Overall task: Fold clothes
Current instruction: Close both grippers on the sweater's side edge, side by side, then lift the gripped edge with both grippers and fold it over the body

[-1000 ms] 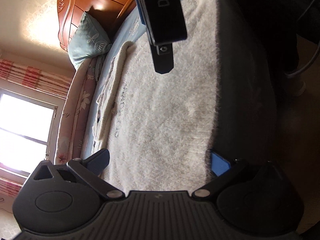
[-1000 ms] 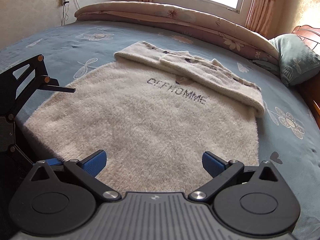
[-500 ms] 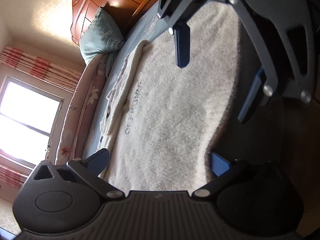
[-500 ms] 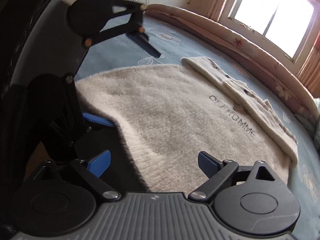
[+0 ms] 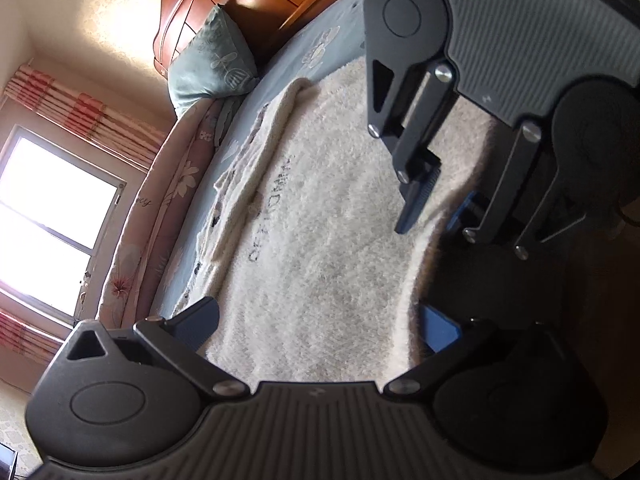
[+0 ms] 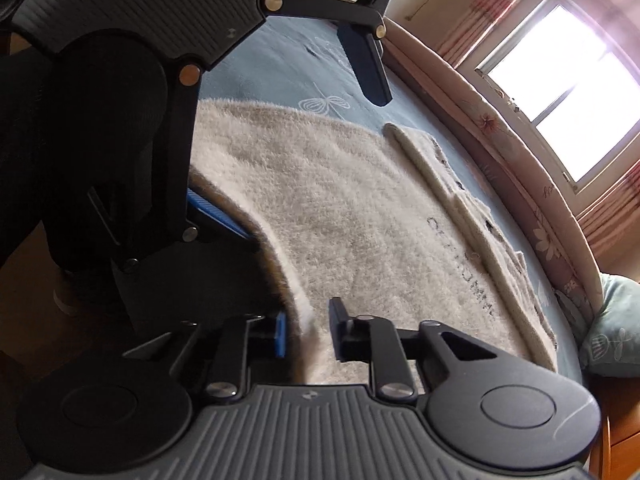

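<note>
Cream sweater [image 5: 332,216] at the bed [image 6: 288,64] edge, right gripper [image 6: 306,330] fingers nearly together around its hem, left gripper [image 5: 320,322] fingers apart, pillow [image 5: 212,60] by headboard clearest in left view.

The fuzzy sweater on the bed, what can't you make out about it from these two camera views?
- Sweater near hem: in the right wrist view it hangs over the bed edge into shadow, behind the left gripper.
- Printed lettering: stretched by the fisheye, not readable in full.
- Right gripper: the fingers have narrowed around the hem, but whether they pinch it cannot be told.
- Sleeves: folded over along the far edge.
</note>
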### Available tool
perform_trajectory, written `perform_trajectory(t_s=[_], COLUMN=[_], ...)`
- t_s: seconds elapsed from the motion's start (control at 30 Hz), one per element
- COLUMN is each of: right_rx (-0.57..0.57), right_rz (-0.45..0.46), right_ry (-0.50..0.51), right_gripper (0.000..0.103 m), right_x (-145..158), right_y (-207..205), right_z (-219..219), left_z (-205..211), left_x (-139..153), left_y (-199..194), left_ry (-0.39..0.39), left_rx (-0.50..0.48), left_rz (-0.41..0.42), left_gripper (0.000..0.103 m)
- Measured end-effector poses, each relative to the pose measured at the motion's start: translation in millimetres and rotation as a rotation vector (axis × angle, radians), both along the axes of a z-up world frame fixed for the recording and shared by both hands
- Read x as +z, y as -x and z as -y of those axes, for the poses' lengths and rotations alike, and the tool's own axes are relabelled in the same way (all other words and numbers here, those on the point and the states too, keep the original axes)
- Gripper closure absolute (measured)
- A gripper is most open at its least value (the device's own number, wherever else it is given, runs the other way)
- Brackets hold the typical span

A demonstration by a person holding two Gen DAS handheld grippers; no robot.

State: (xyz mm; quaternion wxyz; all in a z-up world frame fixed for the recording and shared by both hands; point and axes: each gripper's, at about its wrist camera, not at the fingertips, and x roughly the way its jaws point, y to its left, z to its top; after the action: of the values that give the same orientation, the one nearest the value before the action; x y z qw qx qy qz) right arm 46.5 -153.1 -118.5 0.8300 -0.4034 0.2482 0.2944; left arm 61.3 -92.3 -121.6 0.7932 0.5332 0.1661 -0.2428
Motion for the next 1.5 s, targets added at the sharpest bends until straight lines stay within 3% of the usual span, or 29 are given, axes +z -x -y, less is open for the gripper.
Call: perform_trajectory(t_s=[0.03,0.13,0.3,0.37,0.43,0.5,0.57,0.63,0.7,0.83,1.2,1.5], right_rx=[-0.001,-0.016,-0.03,-0.035,-0.038,-0.042,-0.048,-0.054,-0.064,-0.118,-0.365,-0.35], right_rz=[-0.006,0.001,0.015,0.02,0.016,0.016,0.018,0.032,0.055,0.068,0.1,0.072], right_ry=[-0.008,-0.027,-0.057,-0.067,-0.072,-0.08,-0.087,-0.088,-0.079,-0.041,0.156,0.185], right_gripper=[0.091,0.091,0.091,0.091,0.091,0.091,0.091,0.088,0.082,0.081,0.078,0.081], right_x=[2,8,19,22,23,23,23,22,18,4,-22,-14], right_y=[0,-2,-5,-5,-6,-7,-7,-6,-5,-1,-8,-19], right_z=[0,1,3,5,6,6,6,6,7,17,98,116], left_z=[0,2,7,8,6,4,2,0,-1,-5,-15,-23], left_x=[0,-4,-16,-15,-14,-17,-14,-11,-8,-3,5,-10], left_y=[1,4,13,11,5,4,2,0,-2,-5,-14,-10], left_ry=[0.001,-0.013,-0.045,-0.034,-0.032,-0.054,-0.042,-0.03,-0.018,0.005,0.045,-0.02], left_rx=[-0.008,-0.031,-0.043,-0.02,0.009,0.031,0.043,0.055,0.067,0.092,0.135,0.161], left_rz=[-0.015,-0.08,-0.09,-0.096,-0.09,-0.06,-0.064,-0.068,-0.072,-0.08,-0.094,-0.094], left_gripper=[0.001,0.016,0.029,0.046,0.049,0.061,0.08,0.087,0.087,0.086,0.083,0.083])
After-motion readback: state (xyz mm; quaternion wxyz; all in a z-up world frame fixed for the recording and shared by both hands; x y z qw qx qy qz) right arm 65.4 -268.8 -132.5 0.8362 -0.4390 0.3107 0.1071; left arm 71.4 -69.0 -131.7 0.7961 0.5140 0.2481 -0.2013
